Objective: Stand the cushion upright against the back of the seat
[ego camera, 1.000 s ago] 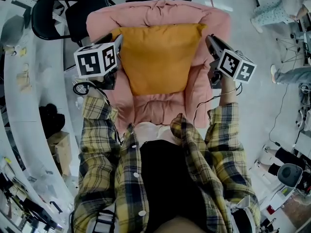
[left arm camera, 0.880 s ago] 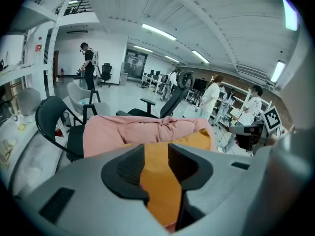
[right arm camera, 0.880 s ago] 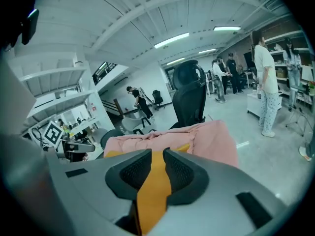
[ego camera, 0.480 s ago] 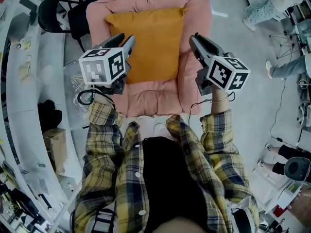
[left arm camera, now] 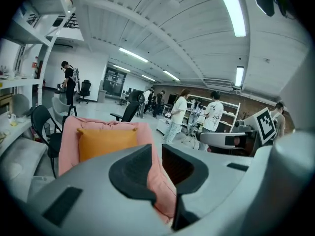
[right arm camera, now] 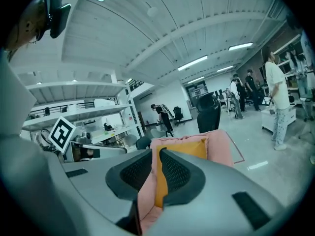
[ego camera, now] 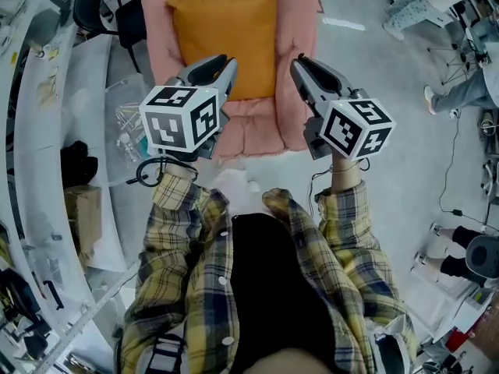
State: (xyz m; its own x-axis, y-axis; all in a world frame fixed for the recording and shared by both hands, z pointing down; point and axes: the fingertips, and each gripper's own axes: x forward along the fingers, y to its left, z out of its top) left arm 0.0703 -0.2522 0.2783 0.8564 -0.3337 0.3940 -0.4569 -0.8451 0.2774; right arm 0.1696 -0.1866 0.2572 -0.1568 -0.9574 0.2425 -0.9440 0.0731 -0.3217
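At the top centre of the head view, the orange cushion [ego camera: 226, 41] stands upright against the back of the pink seat [ego camera: 299, 37], ahead of and between the left claw [ego camera: 220, 65], just narrowed on nothing, and the equally near right claw [ego camera: 301, 64], slightly parted and empty.

Overhead and level views of armchair [ego camera: 300, 53]

1 cushion [ego camera: 224, 41], 1 seat [ego camera: 299, 37], 2 tongs: left tongs [ego camera: 209, 68], right tongs [ego camera: 306, 68]

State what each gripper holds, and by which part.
Nothing. The left gripper and right gripper are clear of the cushion; the left's jaws just closed further, empty.
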